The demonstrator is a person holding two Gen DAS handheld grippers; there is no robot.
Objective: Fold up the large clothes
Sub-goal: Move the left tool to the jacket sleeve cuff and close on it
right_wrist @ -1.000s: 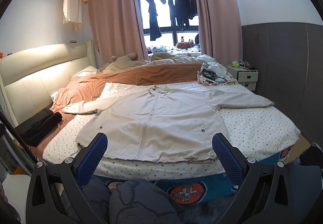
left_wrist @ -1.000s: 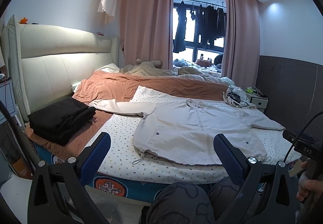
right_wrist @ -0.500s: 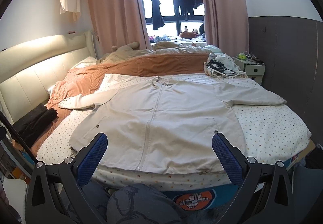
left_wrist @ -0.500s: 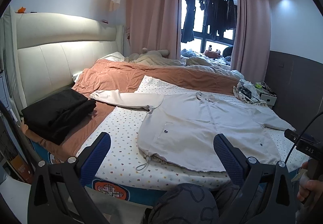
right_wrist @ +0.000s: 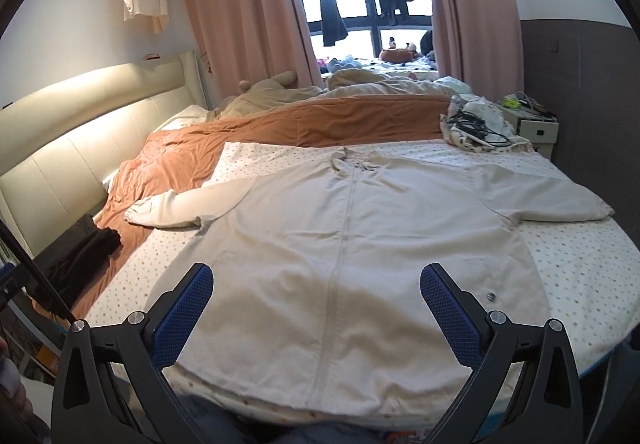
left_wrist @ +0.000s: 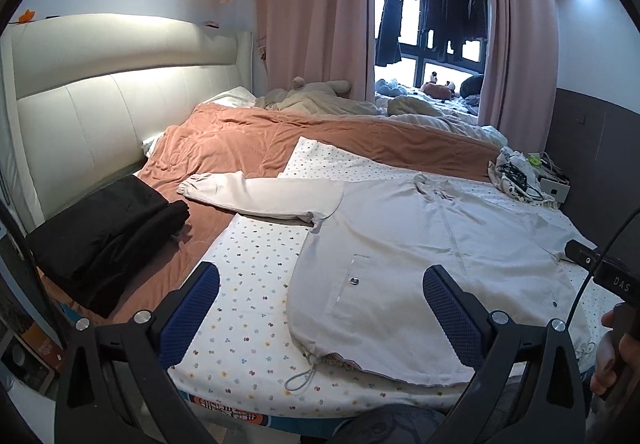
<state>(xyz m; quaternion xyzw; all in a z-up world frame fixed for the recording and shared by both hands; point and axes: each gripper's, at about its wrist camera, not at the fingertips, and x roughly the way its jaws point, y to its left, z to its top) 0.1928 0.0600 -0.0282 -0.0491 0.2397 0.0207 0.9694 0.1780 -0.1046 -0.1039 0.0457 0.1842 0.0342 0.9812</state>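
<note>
A large beige zip jacket (left_wrist: pixel 420 256) (right_wrist: pixel 352 244) lies face up and flat on the dotted bed sheet (left_wrist: pixel 256 284) (right_wrist: pixel 568 268), hem toward me, both sleeves spread out. Its left sleeve (left_wrist: pixel 256 195) (right_wrist: pixel 176 207) reaches onto the orange blanket. My left gripper (left_wrist: pixel 320 296) hovers open over the jacket's lower left corner, near a pocket snap and the hem drawstring (left_wrist: pixel 300 380). My right gripper (right_wrist: pixel 316 300) stands open above the hem, straddling the zip. Neither gripper holds anything.
A folded black garment (left_wrist: pixel 104 232) (right_wrist: pixel 80 260) sits at the bed's left edge by the padded headboard (left_wrist: pixel 100 115). An orange blanket (left_wrist: pixel 320 135) and rumpled bedding lie behind. A cloth pile with cables (right_wrist: pixel 476 123) and a nightstand (right_wrist: pixel 536 127) are at the far right.
Both grippers have moved forward and lower toward the bed, so the jacket looms larger. The jacket has not moved. Both grippers stay open.
</note>
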